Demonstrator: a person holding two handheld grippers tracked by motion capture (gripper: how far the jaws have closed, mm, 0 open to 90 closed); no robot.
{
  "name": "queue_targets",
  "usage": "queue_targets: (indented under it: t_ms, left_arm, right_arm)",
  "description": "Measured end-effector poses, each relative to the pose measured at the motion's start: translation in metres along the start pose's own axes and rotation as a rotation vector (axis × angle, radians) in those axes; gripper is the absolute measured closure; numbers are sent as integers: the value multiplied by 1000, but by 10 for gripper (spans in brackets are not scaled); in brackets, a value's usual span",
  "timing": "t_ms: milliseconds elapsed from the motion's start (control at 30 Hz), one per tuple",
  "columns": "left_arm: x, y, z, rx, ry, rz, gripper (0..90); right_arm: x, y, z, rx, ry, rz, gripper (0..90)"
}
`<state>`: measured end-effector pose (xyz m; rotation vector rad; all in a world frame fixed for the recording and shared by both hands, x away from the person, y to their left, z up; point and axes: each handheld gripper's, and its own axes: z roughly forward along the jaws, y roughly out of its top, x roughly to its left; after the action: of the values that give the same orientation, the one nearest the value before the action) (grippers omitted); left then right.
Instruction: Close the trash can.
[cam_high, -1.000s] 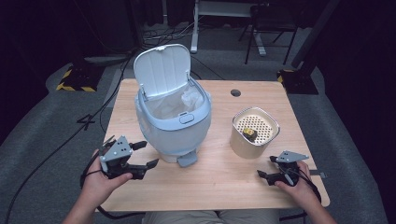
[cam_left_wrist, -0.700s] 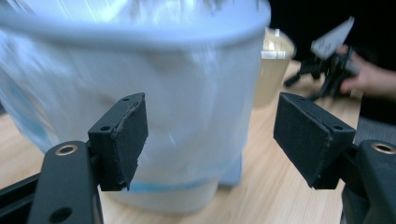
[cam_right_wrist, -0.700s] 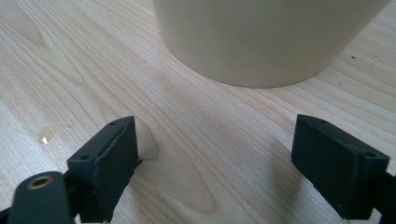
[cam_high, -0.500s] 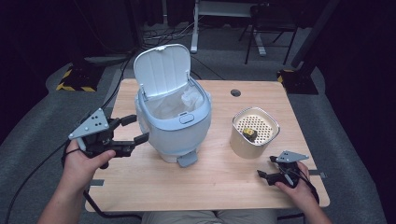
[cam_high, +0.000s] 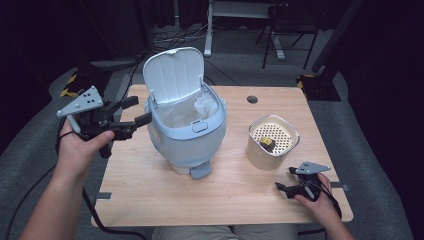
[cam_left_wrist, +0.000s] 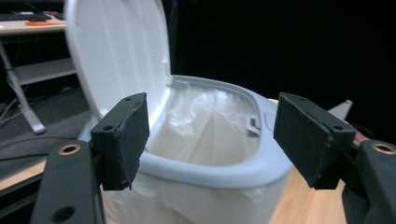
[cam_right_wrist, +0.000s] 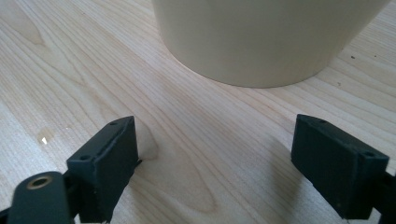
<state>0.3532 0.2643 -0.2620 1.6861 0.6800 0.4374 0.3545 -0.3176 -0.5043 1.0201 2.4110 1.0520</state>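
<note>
Bin (cam_high: 186, 131) sits centre-left of frame on worktop (cam_high: 150, 190), lid (cam_high: 174, 75) up, liner inside. Your left claw (cam_high: 136, 111) hangs spread just beside its rim, touching nothing. Right claw (cam_high: 284, 180) rests spread lower right near beige container (cam_high: 272, 142). Lid not yet shut, in my judgement.

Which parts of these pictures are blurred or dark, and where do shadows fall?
High view: room around the table is dark. Left gripper view: the bin is soft, its lid smeared. Right gripper view: the beige container casts a faint shadow on the wood.
</note>
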Motion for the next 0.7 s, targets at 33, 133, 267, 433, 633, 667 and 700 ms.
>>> queue_targets:
  t_ms: [33,133,267,433,633,667,700]
  left_arm:
    - [2,3,1,1,4,9,274]
    - [6,10,2,2,15,17,277]
    - [14,16,6,-27,51,-1,293]
    - [22,24,14,-18,93,7,298]
    - [36,32,25,8,137,12,298]
    - [40,32,26,5,134,9,302]
    - [43,33,28,3,128,8,310]
  right_arm:
    - [0,0,0,0,-1,0,150]
    - [0,0,0,1,0,1,150]
    - [0,0,0,0,1,2,150]
    - [0,0,0,-1,1,1,150]
    - [0,0,0,0,0,2,150]
    - [0,0,0,0,1,2,150]
    - [0,0,0,1,1,2,151]
